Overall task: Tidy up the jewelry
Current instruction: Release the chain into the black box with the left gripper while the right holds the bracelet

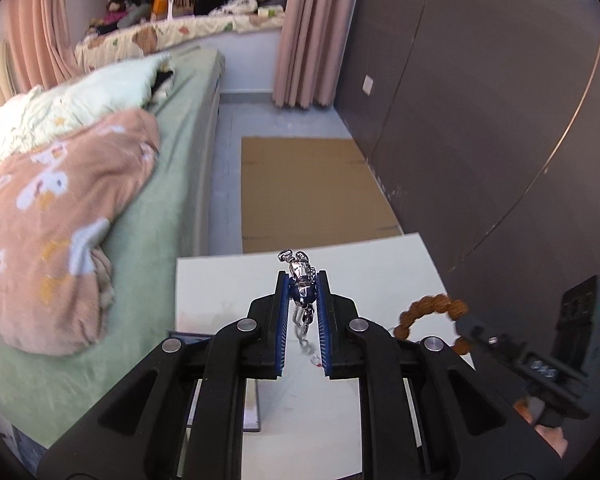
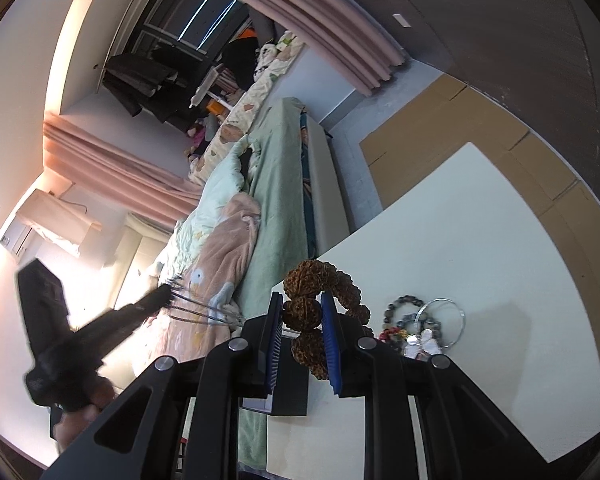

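Your left claw [image 1: 304, 280] is clamped on a silver chain [image 1: 302, 276], which sticks out past the tips toward 12 o'clock and trails back between the pads, above the white worktop [image 1: 228, 280]. Your right claw [image 2: 302, 312] grips a brown bead bracelet [image 2: 320, 300] that curls out toward 1 o'clock. On the worktop at 3 o'clock of that claw lie a grey bead bracelet [image 2: 406, 302], a thin bangle [image 2: 456, 310] and small trinkets [image 2: 418, 346], close together. The bed [image 1: 180, 140] runs along at 10 o'clock.
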